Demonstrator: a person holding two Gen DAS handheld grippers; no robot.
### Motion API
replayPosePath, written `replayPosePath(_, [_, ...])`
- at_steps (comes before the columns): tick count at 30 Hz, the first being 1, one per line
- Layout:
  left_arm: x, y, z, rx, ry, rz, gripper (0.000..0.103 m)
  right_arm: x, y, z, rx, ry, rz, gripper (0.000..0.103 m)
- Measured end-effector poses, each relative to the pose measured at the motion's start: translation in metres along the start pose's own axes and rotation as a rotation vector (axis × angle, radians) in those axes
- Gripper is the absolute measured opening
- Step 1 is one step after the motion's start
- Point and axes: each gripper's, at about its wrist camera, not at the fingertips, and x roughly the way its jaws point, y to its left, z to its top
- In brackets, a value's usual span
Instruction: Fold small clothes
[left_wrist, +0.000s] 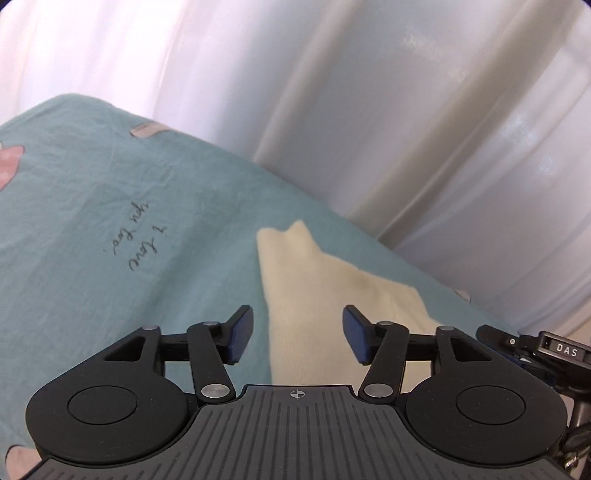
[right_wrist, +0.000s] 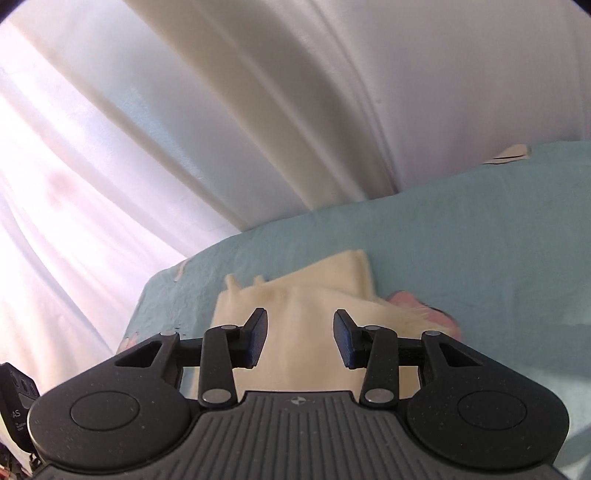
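both views hide the near edge of the cream garment (left_wrist: 317, 295) behind gripper bodies; left gripper (left_wrist: 298, 334) and right gripper (right_wrist: 300, 338) gape wide, empty.

The near end of the cream garment (left_wrist: 314, 295) is hidden behind the gripper bodies in both views. A pink patch (right_wrist: 424, 310) beside it is blurred, its nature untellable.

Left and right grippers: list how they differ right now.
The left gripper looks across the cream garment from its left edge, its left pad over teal sheet; the right gripper has garment behind both pads. The left jaws gape slightly wider. Both are open, holding nothing.
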Motion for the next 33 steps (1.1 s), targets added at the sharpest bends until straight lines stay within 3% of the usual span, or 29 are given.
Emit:
replayPosePath(3, [0.016, -0.014, 0.009, -0.02, -0.03, 0.064, 0.074, 0.045, 0.034, 0.007, -0.083, 0.051, 0.036, 0.037])
replayPosePath(8, [0.046, -0.02, 0.014, -0.041, -0.01, 0.136, 0.076, 0.103, 0.049, 0.002, -0.243, 0.046, -0.138, 0.031])
replayPosePath(11, [0.071, -0.031, 0.015, -0.001, -0.001, 0.194, 0.076, 0.103, 0.032, -0.002, -0.244, 0.016, -0.161, 0.018])
replayPosePath(13, [0.091, -0.04, 0.016, 0.029, 0.006, 0.214, 0.076, 0.1, 0.024, -0.008, -0.253, -0.03, -0.194, 0.006])
replayPosePath(15, [0.11, -0.05, 0.015, 0.07, 0.022, 0.222, 0.077, 0.09, 0.011, -0.017, -0.236, -0.099, -0.208, 0.001])
replayPosePath(17, [0.131, -0.06, 0.012, 0.121, 0.046, 0.248, 0.077, 0.081, 0.005, -0.022, -0.205, -0.147, -0.228, 0.001])
replayPosePath(20, [0.147, -0.068, 0.009, 0.157, 0.049, 0.278, 0.086, 0.075, -0.011, -0.022, -0.116, -0.183, -0.225, 0.001])
replayPosePath(23, [0.153, -0.072, 0.007, 0.187, 0.036, 0.284, 0.092, 0.079, -0.01, -0.023, -0.126, -0.196, -0.241, 0.001])
replayPosePath(27, [0.157, -0.062, 0.009, 0.135, 0.044, 0.265, 0.099, 0.081, -0.009, -0.025, -0.123, -0.206, -0.252, 0.001])
replayPosePath(33, [0.155, -0.062, 0.01, 0.133, 0.055, 0.274, 0.101, 0.084, -0.004, -0.024, -0.13, -0.188, -0.244, 0.003])
